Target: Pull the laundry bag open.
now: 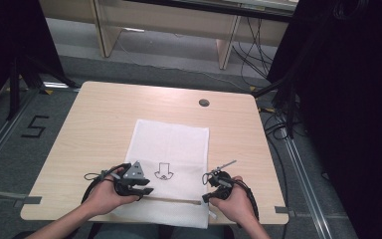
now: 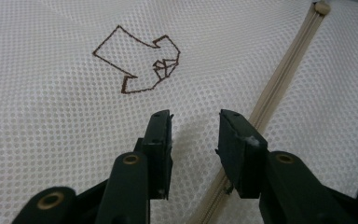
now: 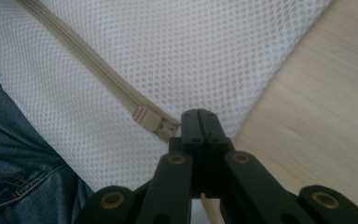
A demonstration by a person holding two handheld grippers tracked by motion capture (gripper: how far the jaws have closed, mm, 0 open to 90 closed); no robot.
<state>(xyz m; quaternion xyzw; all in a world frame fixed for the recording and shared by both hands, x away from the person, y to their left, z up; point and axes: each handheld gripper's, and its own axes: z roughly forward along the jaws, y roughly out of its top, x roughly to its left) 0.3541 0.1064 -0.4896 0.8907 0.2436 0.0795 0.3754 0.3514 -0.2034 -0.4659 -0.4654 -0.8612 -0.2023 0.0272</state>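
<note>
A white mesh bag (image 1: 171, 139) lies flat on the wooden table (image 1: 94, 129), its near end hanging over the front edge. A brown outlined arrow (image 1: 163, 172) (image 2: 137, 60) is stitched on it. A beige zipper (image 1: 174, 200) (image 2: 279, 79) (image 3: 88, 65) runs across the bag near that edge. My left gripper (image 1: 138, 189) (image 2: 196, 126) rests open on the mesh beside the arrow, with the zipper passing under its right jaw and nothing pinched. My right gripper (image 1: 205, 198) (image 3: 199, 116) is shut at the zipper's right end, where the slider (image 3: 151, 122) leads straight into its jaws.
A round cable hole (image 1: 204, 102) sits near the table's far edge. The person's jeans (image 3: 18, 172) are below the bag's hanging end. Bare wood (image 3: 307, 116) lies to the right of the bag. Dark stands and cables flank the table on the floor.
</note>
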